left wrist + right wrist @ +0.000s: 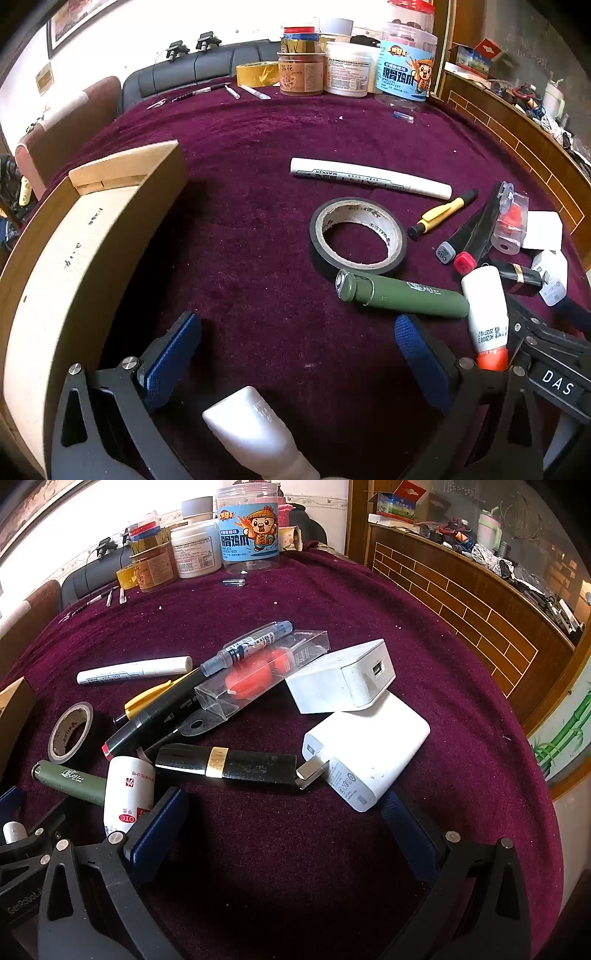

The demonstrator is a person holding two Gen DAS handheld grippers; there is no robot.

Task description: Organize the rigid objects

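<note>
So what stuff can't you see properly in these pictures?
- Wooden box: left wrist view, inside hidden by its own wall.
- White bottle: bottom edge cuts it off.
- Yellow pen: right wrist view, mostly under the black marker.
- Far jar labels: too small.

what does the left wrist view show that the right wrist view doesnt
Only the left wrist view shows the open wooden box and a white bottle below the open left claw.

Only the right wrist view shows the two white chargers in full and the blue pen, beyond the open right claw.

Both show the tape roll, white marker, green tube and black and gold stick.
</note>
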